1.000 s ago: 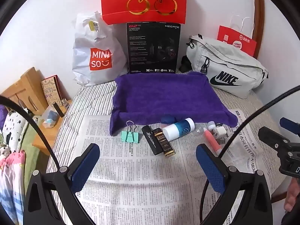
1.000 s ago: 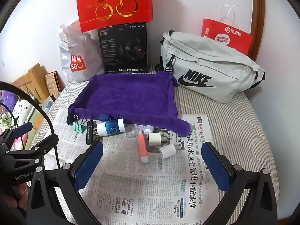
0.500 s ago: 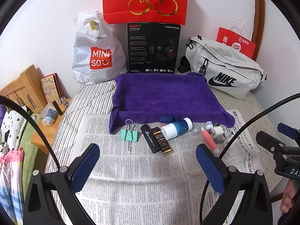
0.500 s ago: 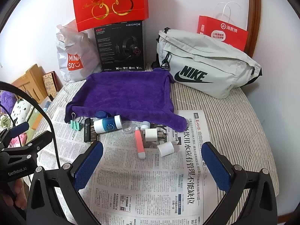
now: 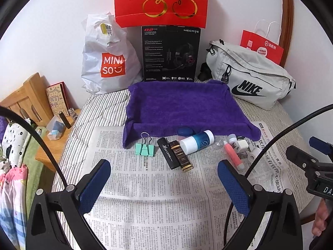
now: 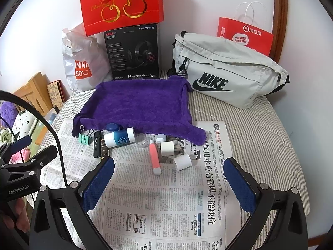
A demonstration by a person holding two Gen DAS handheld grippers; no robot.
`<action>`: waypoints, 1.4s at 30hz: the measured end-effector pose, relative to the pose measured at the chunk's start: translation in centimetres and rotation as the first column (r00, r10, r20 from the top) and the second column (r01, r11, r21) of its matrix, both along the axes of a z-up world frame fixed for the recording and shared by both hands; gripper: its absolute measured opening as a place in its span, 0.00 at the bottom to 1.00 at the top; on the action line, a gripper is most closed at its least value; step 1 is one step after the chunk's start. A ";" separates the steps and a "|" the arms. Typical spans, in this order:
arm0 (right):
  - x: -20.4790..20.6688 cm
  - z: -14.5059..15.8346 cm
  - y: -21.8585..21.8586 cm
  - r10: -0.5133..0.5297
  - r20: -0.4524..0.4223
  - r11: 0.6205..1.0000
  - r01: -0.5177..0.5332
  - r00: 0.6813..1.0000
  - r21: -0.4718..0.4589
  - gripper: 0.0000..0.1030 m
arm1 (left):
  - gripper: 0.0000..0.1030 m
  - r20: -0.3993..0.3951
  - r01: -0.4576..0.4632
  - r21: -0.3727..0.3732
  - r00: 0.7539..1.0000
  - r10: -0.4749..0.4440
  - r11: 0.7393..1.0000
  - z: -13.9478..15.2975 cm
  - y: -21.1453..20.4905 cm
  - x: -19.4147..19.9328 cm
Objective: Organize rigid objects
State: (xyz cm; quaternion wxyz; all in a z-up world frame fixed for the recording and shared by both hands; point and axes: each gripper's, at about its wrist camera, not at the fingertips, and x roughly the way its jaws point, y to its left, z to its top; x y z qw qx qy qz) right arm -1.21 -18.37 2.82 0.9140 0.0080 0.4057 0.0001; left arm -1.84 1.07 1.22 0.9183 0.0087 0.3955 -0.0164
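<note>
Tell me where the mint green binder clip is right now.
The mint green binder clip lies on the newspaper at the left end of the item row, just below the purple towel's front left corner, left of the black Horizon tube.

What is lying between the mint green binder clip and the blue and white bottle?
Two dark tubes lie side by side there: a black one and a brown one with gold end. The left wrist view shows both clearly.

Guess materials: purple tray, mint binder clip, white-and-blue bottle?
Purple tray: soft plush fabric, matte, fuzzy nap and floppy raised edges. Mint binder clip: likely painted sheet metal, with bright wire handles. White-and-blue bottle: looks like smooth plastic, slight sheen on the white ends; cannot confirm.
</note>
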 end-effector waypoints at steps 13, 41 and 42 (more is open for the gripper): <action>-0.2 0.2 -0.1 -0.007 0.001 1.000 0.007 1.000 0.004 1.00 | 1.00 0.004 -0.001 0.008 1.000 0.001 1.000 0.3 0.0 -0.5; -0.6 0.4 -0.3 -0.014 0.003 1.000 0.014 1.000 0.009 1.00 | 1.00 0.000 -0.004 0.029 1.000 0.004 1.000 0.1 0.1 -0.5; -0.6 0.4 -0.3 -0.014 0.002 1.000 0.014 1.000 0.008 1.00 | 1.00 0.000 -0.003 0.028 1.000 0.003 1.000 0.1 0.1 -0.6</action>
